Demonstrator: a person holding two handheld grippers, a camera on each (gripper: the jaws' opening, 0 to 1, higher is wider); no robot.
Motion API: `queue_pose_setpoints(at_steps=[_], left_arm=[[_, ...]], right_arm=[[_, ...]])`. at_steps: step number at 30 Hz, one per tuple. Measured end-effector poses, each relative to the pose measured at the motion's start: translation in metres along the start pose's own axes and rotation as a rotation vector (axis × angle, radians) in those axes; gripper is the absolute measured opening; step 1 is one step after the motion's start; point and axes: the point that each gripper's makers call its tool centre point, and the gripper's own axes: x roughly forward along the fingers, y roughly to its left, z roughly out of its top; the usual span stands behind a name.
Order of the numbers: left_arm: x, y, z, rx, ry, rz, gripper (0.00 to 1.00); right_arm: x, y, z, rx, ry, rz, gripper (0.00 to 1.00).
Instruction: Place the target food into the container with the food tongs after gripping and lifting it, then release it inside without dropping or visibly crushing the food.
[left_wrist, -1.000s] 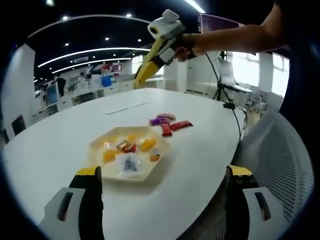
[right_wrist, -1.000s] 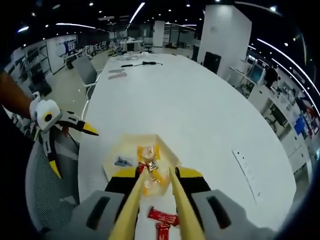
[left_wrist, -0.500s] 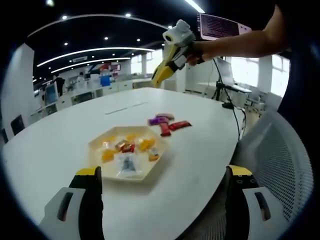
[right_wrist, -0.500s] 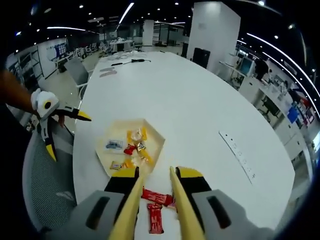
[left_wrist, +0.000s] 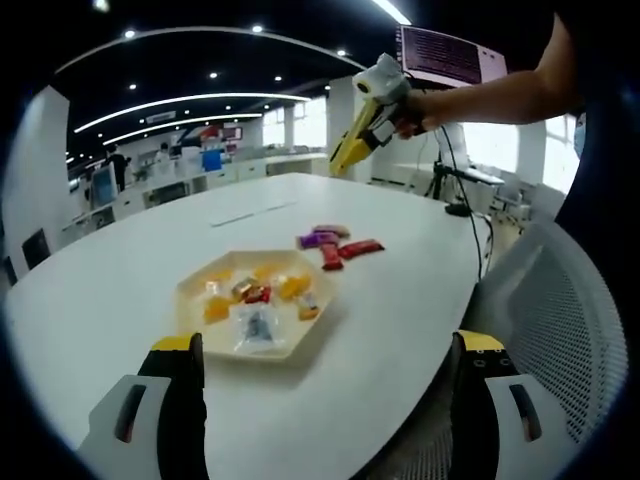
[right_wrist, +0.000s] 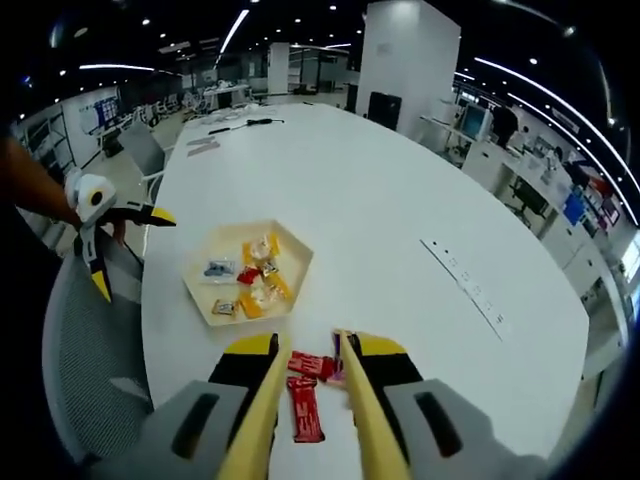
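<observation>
A cream hexagonal tray (left_wrist: 310, 345) holding several small wrapped sweets sits on the white table (left_wrist: 120, 270). Just behind it lie red and purple snack bars (left_wrist: 338, 246). My left gripper (left_wrist: 328, 345) stands wide open at the table's near edge, short of the tray, with nothing between its jaws. My right gripper (right_wrist: 312, 345) is shut on yellow food tongs (right_wrist: 268, 400), whose parted tips hang high above the red bars (right_wrist: 305, 412); the tray (right_wrist: 298, 250) lies beyond them to the left. A hand holds that gripper (left_wrist: 368, 110) in the air past the bars. The left gripper (right_wrist: 95, 215) shows open.
A grey mesh chair (left_wrist: 560, 330) stands at the table's edge beside the left gripper, as does the chair (right_wrist: 90, 350). Cables and papers (right_wrist: 250, 122) lie at the table's far end. A laptop on a stand (left_wrist: 455, 150) is behind.
The right gripper with the tongs has risen and drawn back from over the tray to above the snack bars. The left gripper has stayed still and open.
</observation>
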Motion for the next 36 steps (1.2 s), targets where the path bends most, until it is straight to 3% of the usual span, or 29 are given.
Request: queue_pose_setpoints(at_steps=[28,36], left_arm=[[0.001,-0.003,-0.005,0.02,0.026,-0.009,0.99],[0.002,-0.003,-0.006,0.021,0.031,-0.01,0.99]], right_arm=[[-0.016,0.003,-0.03,-0.011,-0.01,-0.012,0.28],[-0.014,0.004,-0.045,-0.006,0.002,-0.015,0.28]])
